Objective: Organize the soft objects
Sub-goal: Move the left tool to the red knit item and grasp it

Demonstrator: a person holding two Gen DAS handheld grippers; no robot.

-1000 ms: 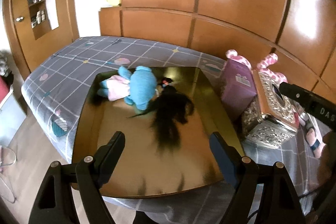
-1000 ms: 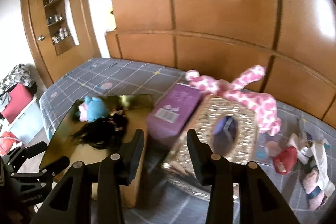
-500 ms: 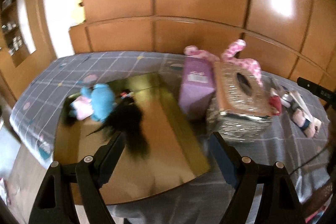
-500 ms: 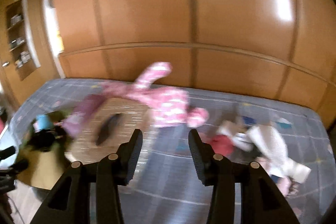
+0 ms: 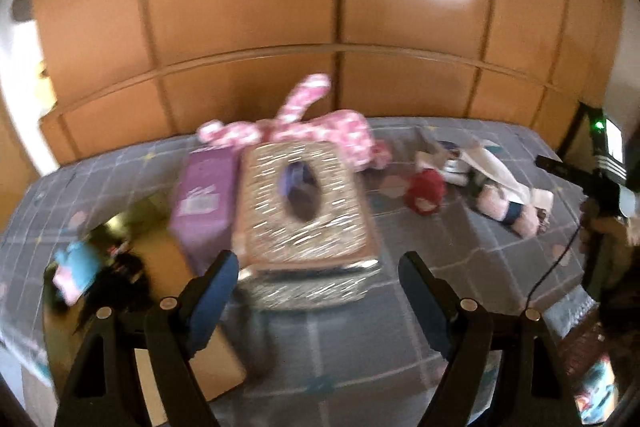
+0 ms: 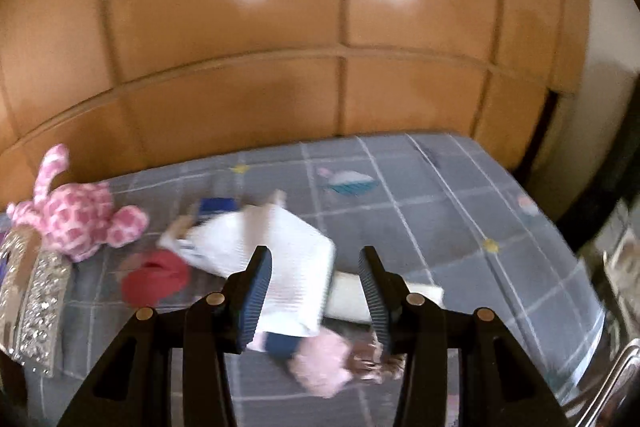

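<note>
We are in the reach step: our right gripper [image 6: 316,287] hangs above the doll in the white top [image 6: 280,267], which lies on the grey checked bedspread [image 6: 420,207], and nothing is held yet. Its 2 jaws stand partly apart, empty, with the doll's white middle showing in the gap between them, below and beyond the tips rather than touched. Our left gripper [image 5: 316,291] has its jaws wide and empty, the glittery tissue box [image 5: 304,199] just ahead of its tips and the purple box [image 5: 204,199] just off its left finger. Judged from this, the doll is the next soft thing to move. From the right gripper the doll's long axis runs slantwise, from far left to near right: the blue bit [image 6: 216,205] at the far-left end, the pink part and brownish tuft [image 6: 372,359] at the near end by the right finger; blur keeps us from saying which end is the head. A red plush [image 6: 156,279] lies just left of the left finger, and the pink spotted plush [image 6: 80,215] sits well off to the far left. The next move, we judge, calls for lowering straight over the white middle, rolling the wrist so the jaws straddle the doll across its length, then closing gently, since the loose fabric may bunch or slip.
</note>
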